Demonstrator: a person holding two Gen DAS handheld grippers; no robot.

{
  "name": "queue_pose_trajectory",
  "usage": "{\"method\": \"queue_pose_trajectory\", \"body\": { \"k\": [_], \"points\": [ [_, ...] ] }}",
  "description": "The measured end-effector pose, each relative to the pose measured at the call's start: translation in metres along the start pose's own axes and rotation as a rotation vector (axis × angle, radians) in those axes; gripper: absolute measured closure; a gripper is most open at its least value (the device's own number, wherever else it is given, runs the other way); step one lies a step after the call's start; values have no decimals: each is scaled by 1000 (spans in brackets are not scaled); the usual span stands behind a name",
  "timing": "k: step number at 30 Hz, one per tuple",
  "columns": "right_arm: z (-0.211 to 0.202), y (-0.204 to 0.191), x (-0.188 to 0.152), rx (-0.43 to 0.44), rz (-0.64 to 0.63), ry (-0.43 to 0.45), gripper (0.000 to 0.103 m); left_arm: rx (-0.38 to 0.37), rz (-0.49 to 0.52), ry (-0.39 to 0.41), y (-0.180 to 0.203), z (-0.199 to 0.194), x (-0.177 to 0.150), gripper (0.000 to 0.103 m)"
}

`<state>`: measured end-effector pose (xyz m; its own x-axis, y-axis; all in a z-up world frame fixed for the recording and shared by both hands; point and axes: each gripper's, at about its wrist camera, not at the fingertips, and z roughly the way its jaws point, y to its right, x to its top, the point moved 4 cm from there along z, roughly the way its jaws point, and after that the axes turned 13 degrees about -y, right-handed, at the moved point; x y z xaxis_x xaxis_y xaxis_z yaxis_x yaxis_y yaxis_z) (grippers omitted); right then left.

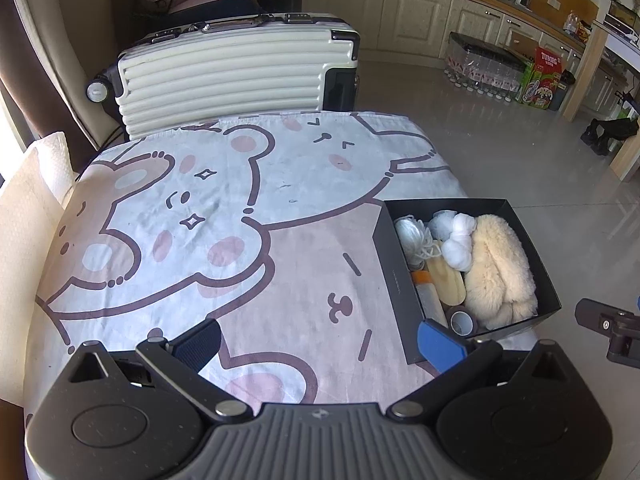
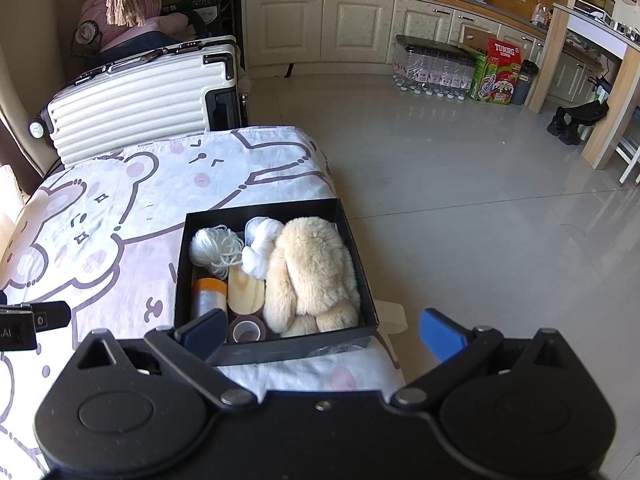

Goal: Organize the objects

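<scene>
The black box (image 2: 276, 350) sits at the corner of the desk (image 1: 304, 264), just ahead of the right gripper (image 2: 320, 334); its near wall runs between that gripper's two fingers, nearer the dark left finger (image 2: 202, 330), while the blue right finger (image 2: 442, 334) hangs past the desk edge, over the tiled floor (image 2: 460, 184). Those fingers stand spread wide and grasp nothing. Inside the box, the brown tape roll (image 2: 246, 330) lies closest to the fingers, against the near wall. Beside it, toward the left finger, is a plastic roll with an orange end (image 2: 208, 298), and just beyond the tape is a pale wooden piece (image 2: 246, 292). The cream plush toy (image 2: 312, 276) fills the side toward the blue finger. At the far wall lie a coil of white cord (image 2: 216, 250) and a bundle of white yarn (image 2: 260, 248). The left gripper (image 1: 320, 342) hovers over the cartoon-printed cloth, its fingers also released and empty, with the box ahead of and touching nothing but the view of its blue finger (image 1: 438, 344). Beyond the far end of the desk a ribbed white suitcase (image 1: 236, 76) lies on its side, and cream cabinets (image 2: 352, 28) line the wall farther back.
</scene>
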<state>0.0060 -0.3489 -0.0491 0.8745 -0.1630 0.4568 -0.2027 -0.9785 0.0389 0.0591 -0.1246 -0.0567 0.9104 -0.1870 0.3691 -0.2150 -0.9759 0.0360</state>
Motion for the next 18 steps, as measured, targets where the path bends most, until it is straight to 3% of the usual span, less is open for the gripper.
{"method": "queue_pose_trajectory", "body": {
  "k": [18],
  "points": [
    [2, 1, -1, 1, 0, -2, 0, 7, 4, -3, 0, 1, 0, 0]
  ]
}}
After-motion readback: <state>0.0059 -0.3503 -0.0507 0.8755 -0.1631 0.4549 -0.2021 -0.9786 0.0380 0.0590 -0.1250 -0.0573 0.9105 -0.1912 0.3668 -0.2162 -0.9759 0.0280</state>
